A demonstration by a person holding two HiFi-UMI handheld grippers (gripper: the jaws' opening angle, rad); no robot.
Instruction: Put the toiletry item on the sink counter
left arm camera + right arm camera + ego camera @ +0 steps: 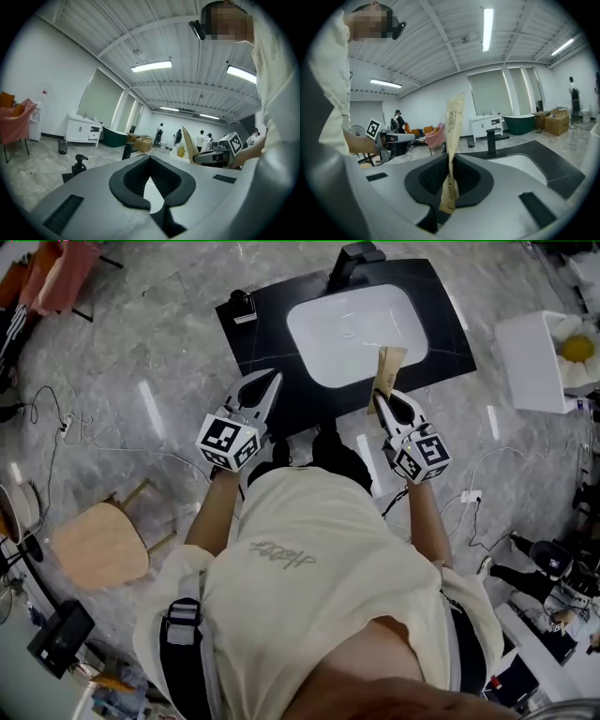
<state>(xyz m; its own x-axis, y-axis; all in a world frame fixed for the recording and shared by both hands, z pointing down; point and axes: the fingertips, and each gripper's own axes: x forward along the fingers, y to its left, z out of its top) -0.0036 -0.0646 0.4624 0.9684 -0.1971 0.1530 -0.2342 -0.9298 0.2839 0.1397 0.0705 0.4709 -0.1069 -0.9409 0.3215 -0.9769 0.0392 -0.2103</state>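
Note:
A tan toiletry sachet (390,365) stands upright between the pads of my right gripper (380,397), which is shut on its lower part. In the right gripper view the sachet (453,124) rises out of the right gripper (451,158). It hangs over the front right part of the black sink counter (272,320), by the white basin (356,334). My left gripper (275,379) is held over the counter's front left edge. In its own view the left gripper (150,158) has its tips together with nothing between them.
A black faucet (354,257) stands behind the basin and a black pump bottle (242,304) sits on the counter's left corner. A wooden stool (98,545) is on the floor to the left, a white cabinet (534,357) to the right. Cables cross the floor.

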